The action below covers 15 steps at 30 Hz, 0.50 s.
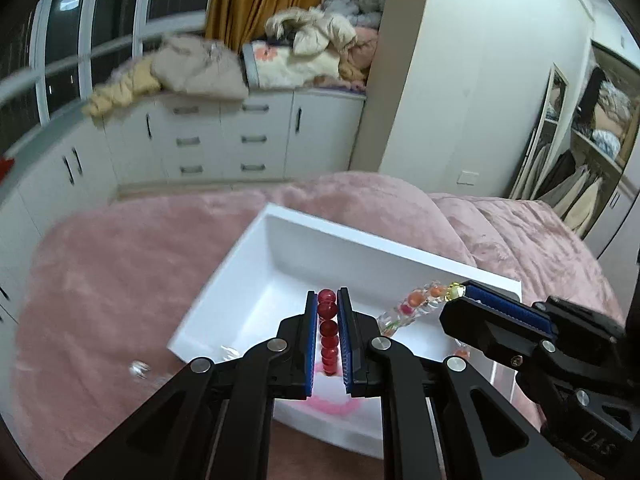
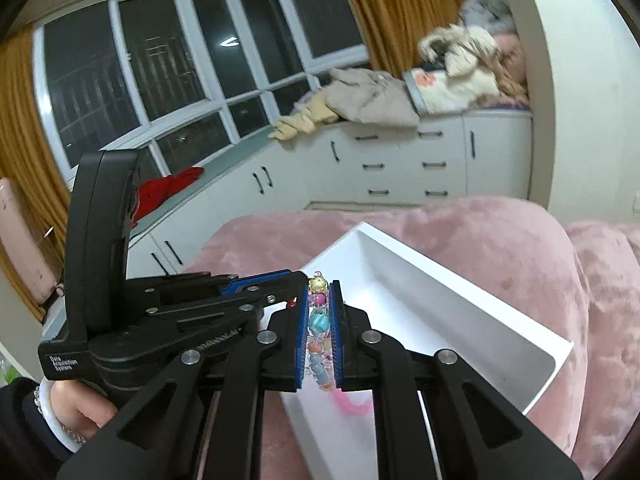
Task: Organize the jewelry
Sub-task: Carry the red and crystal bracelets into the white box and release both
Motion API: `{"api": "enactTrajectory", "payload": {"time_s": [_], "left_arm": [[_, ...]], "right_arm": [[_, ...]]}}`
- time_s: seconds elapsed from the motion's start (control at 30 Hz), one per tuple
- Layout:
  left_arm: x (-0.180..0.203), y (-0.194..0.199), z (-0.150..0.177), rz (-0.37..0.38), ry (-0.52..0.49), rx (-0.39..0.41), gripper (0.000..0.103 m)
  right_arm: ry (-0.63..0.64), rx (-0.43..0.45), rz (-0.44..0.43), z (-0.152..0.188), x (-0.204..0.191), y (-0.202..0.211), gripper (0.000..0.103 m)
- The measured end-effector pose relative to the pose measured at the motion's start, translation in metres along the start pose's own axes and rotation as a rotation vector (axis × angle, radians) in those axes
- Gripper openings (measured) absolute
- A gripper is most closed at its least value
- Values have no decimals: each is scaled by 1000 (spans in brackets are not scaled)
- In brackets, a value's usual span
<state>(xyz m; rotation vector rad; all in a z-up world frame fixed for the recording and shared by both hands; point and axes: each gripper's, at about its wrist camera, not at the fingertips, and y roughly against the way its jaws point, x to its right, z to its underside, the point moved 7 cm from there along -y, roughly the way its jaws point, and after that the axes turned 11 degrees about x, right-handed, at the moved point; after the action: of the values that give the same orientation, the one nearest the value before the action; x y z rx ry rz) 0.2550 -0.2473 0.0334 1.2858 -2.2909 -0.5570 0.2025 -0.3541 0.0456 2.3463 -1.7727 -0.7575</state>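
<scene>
My left gripper (image 1: 328, 300) is shut on a string of dark red beads (image 1: 328, 334), held over the near part of a white open box (image 1: 256, 264) that lies on a pink bed cover. My right gripper (image 2: 325, 288) is shut on a string of mixed coloured and clear beads (image 2: 320, 328) above the same white box (image 2: 460, 280). In the left wrist view the right gripper (image 1: 466, 294) comes in from the right, with its coloured beads (image 1: 416, 306) hanging toward the box. A pink piece (image 1: 332, 406) lies in the box below the left fingers.
The fluffy pink bed cover (image 1: 120, 280) surrounds the box. A small clear piece (image 1: 140, 368) lies on it left of the box. White cabinets (image 1: 224, 140) with piled clothes stand behind, and an open wardrobe (image 1: 592, 140) at the right. A hand (image 2: 80, 408) holds the left gripper's handle.
</scene>
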Motion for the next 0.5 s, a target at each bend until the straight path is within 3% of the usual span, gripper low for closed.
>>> {"api": "enactTrajectory", "payload": {"time_s": [0.2,0.5], "left_arm": [[-7,-41,14,-3,21,-102,15],[-21,-82,35,-43,30,-194,15]], "right_arm": [[-49,-64,43,13,23,-19,13],[21,-132,111,30,27,-50,13]]}}
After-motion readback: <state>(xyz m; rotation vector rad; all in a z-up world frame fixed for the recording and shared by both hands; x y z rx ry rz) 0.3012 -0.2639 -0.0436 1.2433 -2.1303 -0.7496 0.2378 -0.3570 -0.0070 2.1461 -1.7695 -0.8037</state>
